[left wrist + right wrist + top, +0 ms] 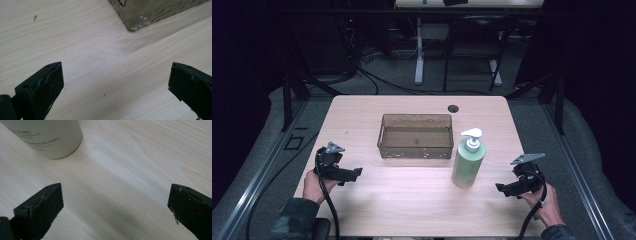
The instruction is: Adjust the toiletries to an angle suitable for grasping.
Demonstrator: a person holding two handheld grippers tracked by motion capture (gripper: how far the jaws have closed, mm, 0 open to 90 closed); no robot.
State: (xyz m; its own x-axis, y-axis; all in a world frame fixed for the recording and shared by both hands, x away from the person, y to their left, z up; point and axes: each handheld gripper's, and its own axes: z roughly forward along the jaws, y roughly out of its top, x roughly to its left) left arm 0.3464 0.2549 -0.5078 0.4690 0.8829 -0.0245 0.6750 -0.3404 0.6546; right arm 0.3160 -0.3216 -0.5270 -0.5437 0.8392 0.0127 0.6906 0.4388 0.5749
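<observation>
On the pale wood counter a green pump bottle stands upright, right of centre, just beside the near right corner of a translucent brown tray. The right gripper hovers near the bottle's right side, its 2 fingers spread wide with nothing between them; the bottle's base shows just ahead in the right gripper view. The left gripper sits at the near left, well apart from the bottle, its fingers also wide and empty, facing the tray's corner
</observation>
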